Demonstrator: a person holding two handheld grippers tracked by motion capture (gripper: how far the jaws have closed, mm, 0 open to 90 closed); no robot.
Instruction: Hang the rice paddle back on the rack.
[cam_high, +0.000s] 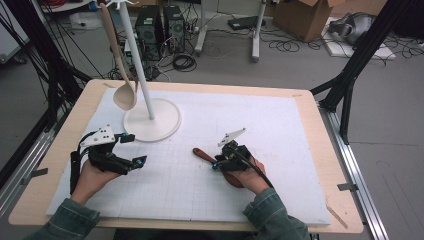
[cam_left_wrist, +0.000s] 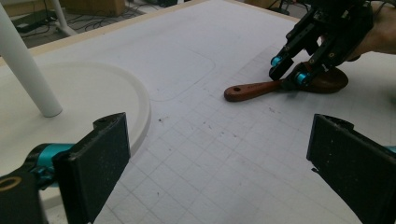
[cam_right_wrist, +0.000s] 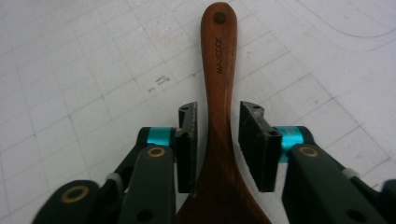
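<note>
Right gripper (cam_right_wrist: 217, 135) low over the gridded mat (cam_high: 300, 130), jaws straddling the neck of the dark wooden spatula (cam_right_wrist: 218, 70), narrowed but not yet biting: thin gaps visible on both sides of the handle, left gap tighter than the right. Spatula flat on the mat in front of the right hand (cam_high: 245, 175), blade end under the gripper body, holed handle tip pointing away toward the stand. Left gripper (cam_left_wrist: 219, 163) parked near the stand base, jaws wide, nothing between them. Step in hand reads as a pinch on the spatula neck. To do it well: shift a touch sideways to centre the handle so both pads land together and the wood does not skid; keep the pads square to the handle's edges; come fully down to the mat before closing, since the handle is thin and flat; grip just above the flare so the taper cannot slide out. Pad height above the mat hard to judge from the gripper view, possibly already touching. Farther off, white stand (cam_high: 150, 117) with its round base on the mat, a pale wooden spoon (cam_high: 124, 92) hanging from its top hook, likely where the spatula is headed.
</note>
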